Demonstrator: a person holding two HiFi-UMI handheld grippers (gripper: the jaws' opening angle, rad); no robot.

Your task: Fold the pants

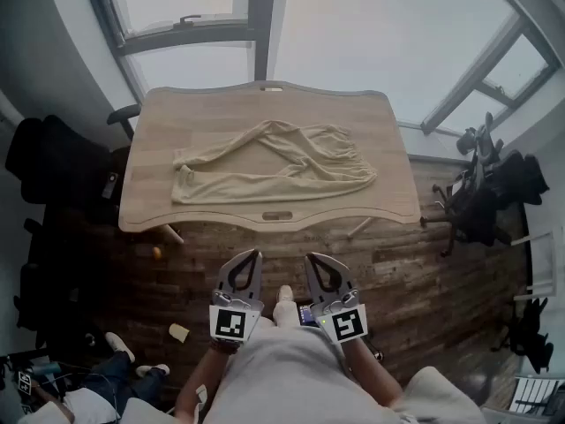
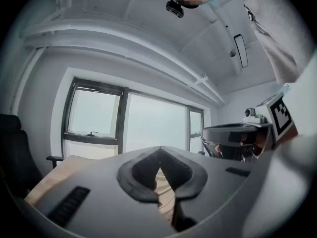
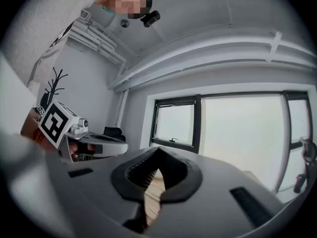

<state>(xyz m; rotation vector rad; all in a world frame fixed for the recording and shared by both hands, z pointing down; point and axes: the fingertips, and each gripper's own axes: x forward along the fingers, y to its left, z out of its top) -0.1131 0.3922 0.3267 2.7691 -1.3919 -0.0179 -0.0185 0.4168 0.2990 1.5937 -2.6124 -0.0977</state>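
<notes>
While the beige pants [image 1: 274, 162] lie unfolded and rumpled across the middle of the wooden tabletop [image 1: 150, 113], waistband toward its right edge and legs splayed toward its left, you have made no fold yet. Your left gripper [image 1: 254, 254] and right gripper [image 1: 310, 257] are both pressed together on nothing, short of the near edge, so the whole job remains.

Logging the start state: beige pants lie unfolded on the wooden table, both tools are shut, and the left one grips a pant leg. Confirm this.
Not quite. The left tool grips nothing: it is shut empty, short of the table, as the head view shows. The pants do lie unfolded there, and the right tool is shut too.
</notes>
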